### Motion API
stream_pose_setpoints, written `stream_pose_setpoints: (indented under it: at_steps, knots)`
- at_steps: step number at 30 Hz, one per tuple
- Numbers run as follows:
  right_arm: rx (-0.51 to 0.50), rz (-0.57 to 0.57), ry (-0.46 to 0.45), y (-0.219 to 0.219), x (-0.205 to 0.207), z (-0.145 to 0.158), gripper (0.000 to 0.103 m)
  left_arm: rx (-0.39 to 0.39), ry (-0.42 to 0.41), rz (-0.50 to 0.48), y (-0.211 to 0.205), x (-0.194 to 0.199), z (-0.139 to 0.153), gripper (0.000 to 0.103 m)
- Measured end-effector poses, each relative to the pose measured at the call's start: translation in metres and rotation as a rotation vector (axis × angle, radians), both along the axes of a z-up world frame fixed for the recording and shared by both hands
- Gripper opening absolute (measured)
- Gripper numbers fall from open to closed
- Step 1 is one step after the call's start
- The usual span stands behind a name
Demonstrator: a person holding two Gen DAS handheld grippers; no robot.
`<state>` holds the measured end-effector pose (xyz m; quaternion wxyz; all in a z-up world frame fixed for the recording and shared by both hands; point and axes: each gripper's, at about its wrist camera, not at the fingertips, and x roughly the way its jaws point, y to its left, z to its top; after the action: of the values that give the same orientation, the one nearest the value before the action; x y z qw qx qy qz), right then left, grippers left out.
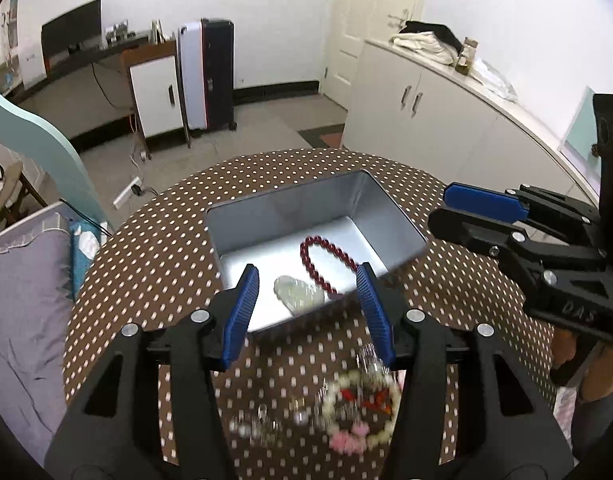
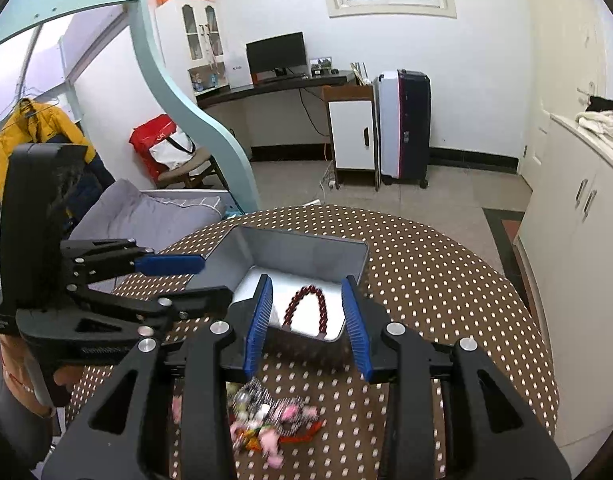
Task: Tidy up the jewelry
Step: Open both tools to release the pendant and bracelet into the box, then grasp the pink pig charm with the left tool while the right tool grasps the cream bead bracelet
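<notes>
Two tools, jaws apart, empty — red bead bracelet [image 1: 326,260] beyond, inside tin [image 1: 266,208].

Bracelet [image 1: 326,258] in tin [image 1: 266,212], pile [image 1: 358,412] before it.

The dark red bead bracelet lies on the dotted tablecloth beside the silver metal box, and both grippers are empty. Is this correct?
Not quite. The dark red bead bracelet lies inside the silver metal box, as the left wrist view shows. Both grippers, left gripper and right gripper, are indeed empty.
</notes>
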<state>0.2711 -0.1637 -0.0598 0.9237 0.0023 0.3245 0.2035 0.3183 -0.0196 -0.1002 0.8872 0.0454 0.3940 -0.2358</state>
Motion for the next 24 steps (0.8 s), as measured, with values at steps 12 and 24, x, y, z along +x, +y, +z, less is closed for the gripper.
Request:
stream_pose_setpoints:
  at_steps: [12, 24]
  knots:
    - [-0.052, 0.023, 0.038, 0.015, -0.073, -0.040, 0.040, -0.015, 0.015, 0.061, 0.021, -0.083, -0.038, 0.051]
    - [-0.012, 0.006, 0.075, 0.014, -0.099, -0.057, 0.042, -0.027, 0.077, 0.125, 0.006, -0.093, -0.070, 0.049]
